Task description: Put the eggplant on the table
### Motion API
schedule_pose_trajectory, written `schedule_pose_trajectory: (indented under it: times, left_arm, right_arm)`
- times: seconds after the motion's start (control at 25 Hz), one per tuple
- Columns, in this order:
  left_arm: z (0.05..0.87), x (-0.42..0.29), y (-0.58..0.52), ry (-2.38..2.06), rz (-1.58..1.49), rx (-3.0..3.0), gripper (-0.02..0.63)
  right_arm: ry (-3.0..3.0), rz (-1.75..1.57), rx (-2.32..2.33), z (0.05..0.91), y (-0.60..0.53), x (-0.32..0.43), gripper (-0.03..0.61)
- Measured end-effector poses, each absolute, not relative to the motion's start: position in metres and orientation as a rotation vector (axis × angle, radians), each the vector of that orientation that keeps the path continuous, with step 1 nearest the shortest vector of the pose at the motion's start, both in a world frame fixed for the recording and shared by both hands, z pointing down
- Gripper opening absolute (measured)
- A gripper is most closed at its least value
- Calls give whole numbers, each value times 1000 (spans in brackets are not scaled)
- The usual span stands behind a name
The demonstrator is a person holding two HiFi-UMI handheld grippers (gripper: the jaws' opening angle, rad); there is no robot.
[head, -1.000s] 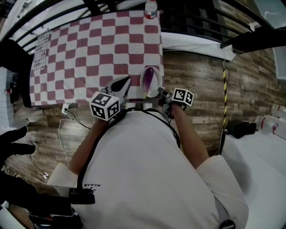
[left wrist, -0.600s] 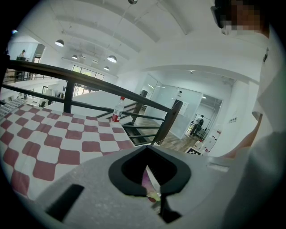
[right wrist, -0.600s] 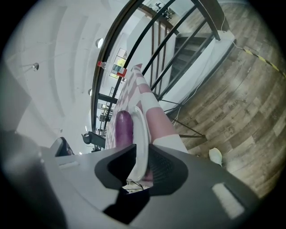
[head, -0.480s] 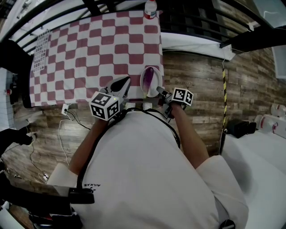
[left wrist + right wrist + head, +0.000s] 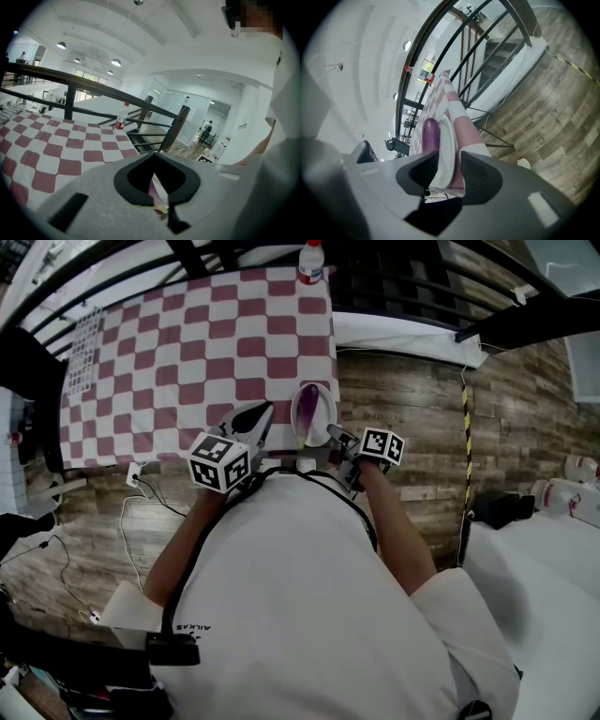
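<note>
A purple eggplant (image 5: 316, 406) lies on a white plate (image 5: 302, 413) at the near right corner of the checkered table (image 5: 187, 343). My right gripper (image 5: 333, 435) is at the plate's near rim. In the right gripper view its jaws are opening, with the plate (image 5: 446, 150) rim between them and a gap beside the pads; the eggplant (image 5: 431, 136) lies beyond. My left gripper (image 5: 261, 414) hovers just left of the plate, its jaws together. Through them the left gripper view shows a sliver of the eggplant (image 5: 151, 190).
A plastic bottle (image 5: 310, 261) stands at the table's far right edge, also seen as the bottle (image 5: 122, 117) by the black railing (image 5: 70, 79). Wood floor (image 5: 412, 399) lies right of the table. Cables (image 5: 141, 488) trail on the floor at the left.
A dark gloved hand at the left edge has left the view. The plate and both grippers keep their places; the whole view has shifted slightly.
</note>
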State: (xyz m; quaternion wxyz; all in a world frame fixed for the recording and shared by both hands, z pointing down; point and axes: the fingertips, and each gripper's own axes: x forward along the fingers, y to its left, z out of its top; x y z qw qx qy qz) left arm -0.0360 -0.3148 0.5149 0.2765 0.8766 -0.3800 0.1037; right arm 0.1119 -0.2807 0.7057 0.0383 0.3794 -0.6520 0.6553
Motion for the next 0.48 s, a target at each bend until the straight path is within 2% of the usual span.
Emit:
schedule_pose_trajectory:
  times: [0.2, 0.28, 0.4, 0.48]
  left_arm:
    - [510, -33, -315, -1006, 271, 2368, 0]
    - [509, -30, -316, -996, 268, 2374, 0]
    - [506, -24, -316, -974, 264, 2388, 0]
    - [504, -20, -316, -958, 261, 2398, 0]
  right_arm:
    - [-2018, 1990, 1222, 698, -276, 125, 142]
    - [-2041, 1955, 1256, 691, -275, 131, 113]
    - [-2089, 1897, 1313, 677, -272, 142, 13]
    - [-2135, 1893, 1332, 666, -270, 145, 6]
